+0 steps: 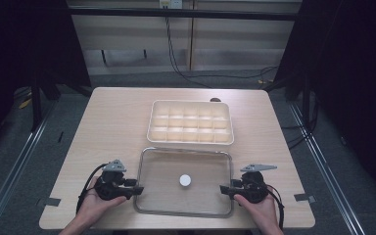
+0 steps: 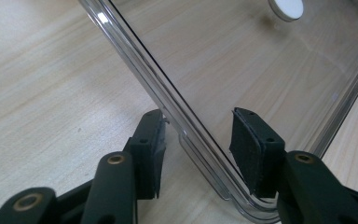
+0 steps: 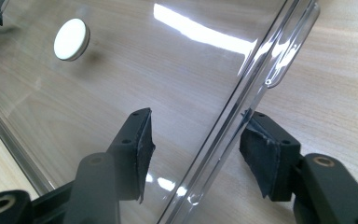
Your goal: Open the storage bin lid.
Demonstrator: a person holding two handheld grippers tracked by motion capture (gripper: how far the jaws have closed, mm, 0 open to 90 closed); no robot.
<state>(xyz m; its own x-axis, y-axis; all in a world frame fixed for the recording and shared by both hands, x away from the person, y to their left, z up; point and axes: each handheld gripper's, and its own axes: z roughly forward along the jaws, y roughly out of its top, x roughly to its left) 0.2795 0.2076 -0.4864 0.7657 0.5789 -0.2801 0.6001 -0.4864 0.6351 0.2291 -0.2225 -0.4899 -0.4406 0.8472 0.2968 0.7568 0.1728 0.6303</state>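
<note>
Clear rectangular lid (image 1: 183, 164) with round white knob (image 1: 185, 180), on woodgrain table (image 1: 112, 122).

Showing pale wood grain across the table (image 1: 112, 117). Sitting near its far edge, a cream compartment box (image 1: 191, 122). Lying by the near edge, a clear, colourless lid (image 1: 183, 182) carrying a white round knob (image 1: 185, 180). Flanking it, black left gripper (image 1: 136, 190) and black right gripper (image 1: 223, 188), each wearing a grey plate.
</note>
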